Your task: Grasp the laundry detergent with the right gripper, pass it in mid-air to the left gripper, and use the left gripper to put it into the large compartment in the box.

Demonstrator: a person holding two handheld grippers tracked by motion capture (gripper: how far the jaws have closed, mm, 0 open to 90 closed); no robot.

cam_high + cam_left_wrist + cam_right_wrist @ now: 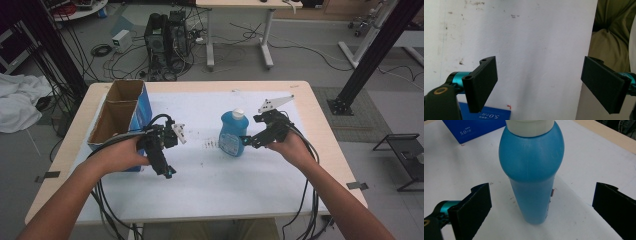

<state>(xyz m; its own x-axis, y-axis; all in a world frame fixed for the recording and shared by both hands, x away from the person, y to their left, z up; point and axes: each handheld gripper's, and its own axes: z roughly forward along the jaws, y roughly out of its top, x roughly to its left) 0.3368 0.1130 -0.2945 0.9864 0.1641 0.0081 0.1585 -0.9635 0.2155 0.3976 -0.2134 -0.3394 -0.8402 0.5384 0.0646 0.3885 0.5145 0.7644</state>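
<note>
standing upright on the white sheet (210, 180) that covers the table (320, 115), a blue bottle (233, 135) with a white cap (238, 114) sits just ahead of the right gripper (246, 142), whose jaws are spread wide. in the right gripper view the blue bottle (532, 177) rises between the two black jaws but farther out than them, apart from both, its white cap (530, 127) at the top edge; neither jaw touches it. the right hand (290, 147) grips the tool from behind, with the grey three-cornered plate (274, 103) lifted above it and a cable trailing back along the forearm.

the left gripper (169, 172) is well apart from the bottle, off to the bottle's left in the high view, tipped down toward the sheet and held in the left hand (127, 155). its jaws are also wide and hold nothing: the left gripper view shows bare white sheet (529, 50), lightly smudged, between them. behind the left gripper stands a blue cardboard box (122, 117), open at the top and split into two compartments; the left gripper view catches a corner of the blue box (485, 113) with white print low beside its left jaw. at the far side of that view the sheet ends and olive-green fabric (606, 40) shows past the right jaw.

a patch of dark marks (209, 145) lies on the sheet between the two grippers, nearer the bottle.
</note>
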